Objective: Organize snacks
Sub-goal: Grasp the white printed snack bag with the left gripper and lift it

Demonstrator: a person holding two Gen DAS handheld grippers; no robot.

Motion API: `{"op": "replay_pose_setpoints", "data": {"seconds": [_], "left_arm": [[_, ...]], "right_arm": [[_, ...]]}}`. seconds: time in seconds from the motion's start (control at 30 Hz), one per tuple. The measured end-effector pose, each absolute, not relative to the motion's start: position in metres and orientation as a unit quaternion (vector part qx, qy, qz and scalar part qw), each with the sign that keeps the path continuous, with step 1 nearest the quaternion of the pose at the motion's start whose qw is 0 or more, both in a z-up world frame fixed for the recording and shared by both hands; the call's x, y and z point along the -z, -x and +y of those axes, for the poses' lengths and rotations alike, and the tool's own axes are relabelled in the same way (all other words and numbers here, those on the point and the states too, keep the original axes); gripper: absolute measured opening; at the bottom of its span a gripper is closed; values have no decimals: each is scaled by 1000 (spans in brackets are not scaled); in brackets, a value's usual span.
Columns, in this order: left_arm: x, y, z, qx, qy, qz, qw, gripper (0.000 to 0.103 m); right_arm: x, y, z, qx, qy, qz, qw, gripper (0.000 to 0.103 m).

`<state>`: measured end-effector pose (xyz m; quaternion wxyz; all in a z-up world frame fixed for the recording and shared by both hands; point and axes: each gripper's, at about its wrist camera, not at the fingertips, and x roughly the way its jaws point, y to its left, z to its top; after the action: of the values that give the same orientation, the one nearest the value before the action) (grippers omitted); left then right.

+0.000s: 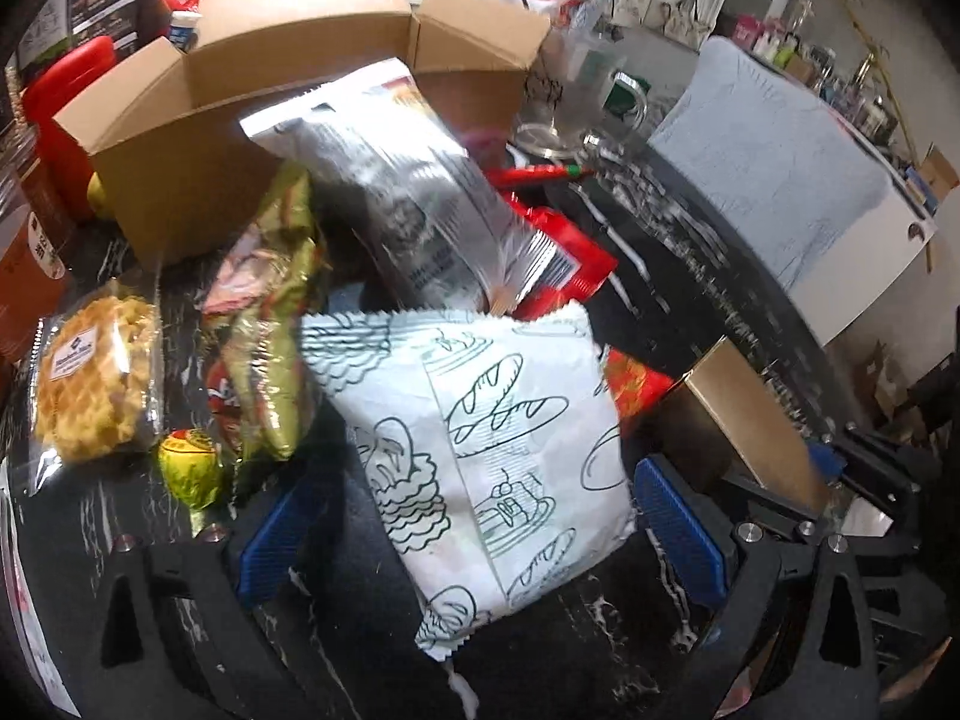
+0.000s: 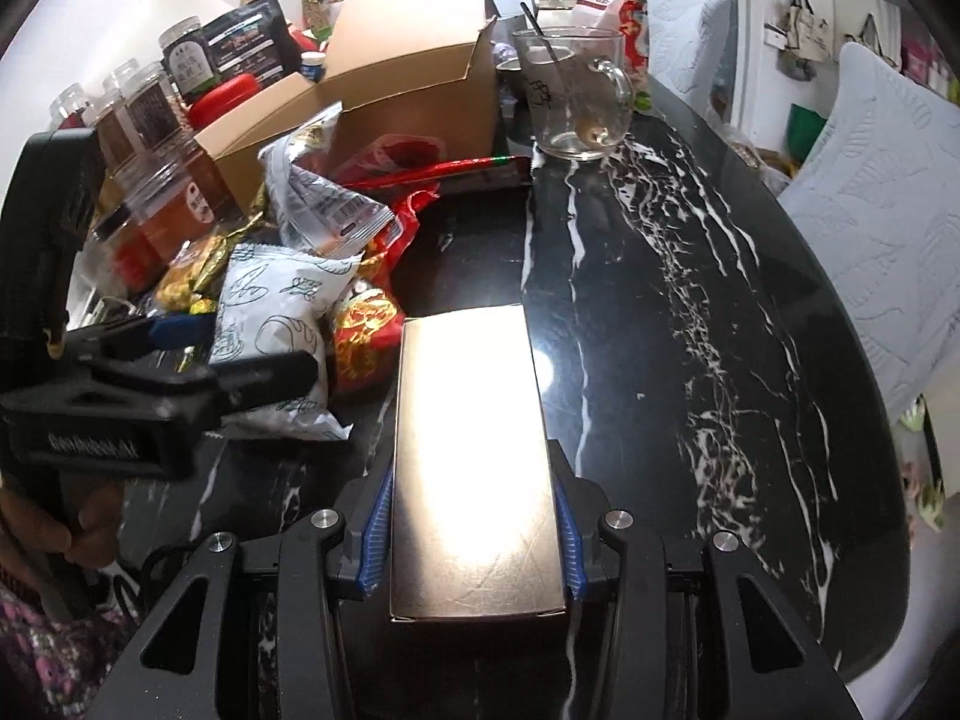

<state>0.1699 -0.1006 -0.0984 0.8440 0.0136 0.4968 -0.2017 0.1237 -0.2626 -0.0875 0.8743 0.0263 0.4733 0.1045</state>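
Both grippers in among the snacks on the table (image 2: 690,276)

Right gripper (image 2: 471,531) has its jaws clamped on the gold box (image 2: 474,450); left gripper (image 1: 480,516) stands released, jaws wide either side of the white bread-print packet (image 1: 480,438), beside the open cardboard box (image 1: 288,90)

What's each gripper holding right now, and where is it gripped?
The right gripper clamps the gold box by its long sides, near its close end. The left gripper straddles the white bread-print packet, pads apart from it.
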Motion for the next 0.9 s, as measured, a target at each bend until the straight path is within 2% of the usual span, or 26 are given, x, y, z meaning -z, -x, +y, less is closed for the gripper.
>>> {"op": "replay_pose_setpoints", "data": {"seconds": [0.23, 0.3, 0.37, 0.43, 0.63, 0.73, 0.8, 0.9], "left_arm": [[105, -178, -106, 206, -2, 503, 839, 103], [105, -179, -107, 207, 4, 498, 842, 103], [105, -184, -108, 210, 6, 490, 846, 95], [103, -176, -108, 211, 2, 483, 850, 79], [98, -164, -106, 227, 5, 472, 852, 60], [95, -161, -100, 231, 7, 470, 852, 58], [93, -160, -95, 233, 10, 467, 853, 58], [88, -160, -88, 237, 15, 463, 854, 58]], "right_arm": [[90, -122, -261, -93, -17, 469, 878, 46], [90, -122, -261, -88, -18, 467, 880, 50], [92, -122, -261, -83, -17, 468, 879, 50], [94, -122, -260, -76, -12, 466, 882, 53], [96, -125, -254, -62, 13, 460, 886, 55], [97, -124, -253, -57, 18, 456, 888, 55], [97, -123, -252, -54, 18, 452, 890, 46], [96, -121, -252, -56, 10, 451, 890, 43]]}}
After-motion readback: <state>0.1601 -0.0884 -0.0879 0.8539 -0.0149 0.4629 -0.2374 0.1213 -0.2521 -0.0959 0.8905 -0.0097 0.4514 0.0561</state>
